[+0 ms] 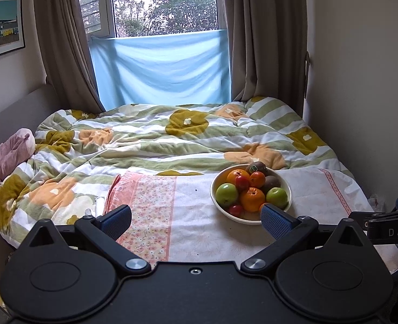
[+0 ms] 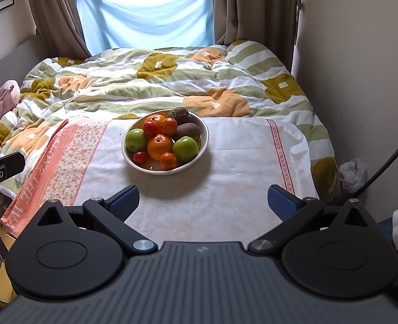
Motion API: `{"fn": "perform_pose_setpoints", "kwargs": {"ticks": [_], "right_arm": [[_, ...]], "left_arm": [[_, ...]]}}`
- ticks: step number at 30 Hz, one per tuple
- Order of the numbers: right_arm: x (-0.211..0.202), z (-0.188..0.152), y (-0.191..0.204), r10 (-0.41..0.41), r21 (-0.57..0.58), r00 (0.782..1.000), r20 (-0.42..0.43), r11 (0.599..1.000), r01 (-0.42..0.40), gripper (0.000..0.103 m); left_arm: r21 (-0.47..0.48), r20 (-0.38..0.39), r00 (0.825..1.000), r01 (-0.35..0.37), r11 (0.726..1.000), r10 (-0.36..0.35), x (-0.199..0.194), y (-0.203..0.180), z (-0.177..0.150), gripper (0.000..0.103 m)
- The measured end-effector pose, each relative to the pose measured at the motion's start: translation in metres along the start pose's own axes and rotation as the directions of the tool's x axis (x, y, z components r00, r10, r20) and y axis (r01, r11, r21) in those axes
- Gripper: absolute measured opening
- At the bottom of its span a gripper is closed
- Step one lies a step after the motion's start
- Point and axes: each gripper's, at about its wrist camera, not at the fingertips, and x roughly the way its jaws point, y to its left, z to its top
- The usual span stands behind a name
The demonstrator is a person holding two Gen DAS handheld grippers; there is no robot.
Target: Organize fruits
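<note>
Cream and glossy, the round shallow bowl (image 2: 203,145) sits on a white towel (image 2: 225,189) spread over the foot of the bed, heaped with fruit: two smooth green apples (image 2: 186,149), dimpled oranges (image 2: 159,146), a smaller mandarin (image 2: 168,160) at the bowl's 6 o'clock, small shiny red fruits (image 2: 150,128), and two fuzzy brown kiwis (image 2: 186,131) at about 1 o'clock. One kiwi carries a small green sticker, too small to read. The towel has a coral band with a tiny flower print along its 9 o'clock side, and woven letters there read partly as "THE WA"; the rest is folded under or cut off.

Right gripper (image 2: 203,201) hovers over the towel at the bowl's 6 o'clock, its blue ribbed pads (image 2: 124,201) wide apart and holding nothing. Left gripper (image 1: 196,217) is likewise spread wide and empty, with the bowl (image 1: 215,191) near its own right pad (image 1: 275,220), which covers part of the rim in the left wrist view. At that view's 3 o'clock edge a black part shows the letters "DAS", cut off.

A rumpled quilt (image 1: 145,140) with green stripes and mustard and orange blooms lies beyond, then a pale blue cloth (image 1: 161,73) across the window
</note>
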Motion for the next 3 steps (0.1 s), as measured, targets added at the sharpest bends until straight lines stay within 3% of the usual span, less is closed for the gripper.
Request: {"fn": "perform_pose_setpoints", "kwargs": {"ticks": [3], "right_arm": [[0.0101,0.0012,0.0003,0.010,-0.006,1.000,-0.011,1.000,-0.010,0.103]], "left_arm": [[-0.001,-0.010,1.000,-0.003,1.000,0.003,0.0062,-0.0021,0.0014,0.103]]}}
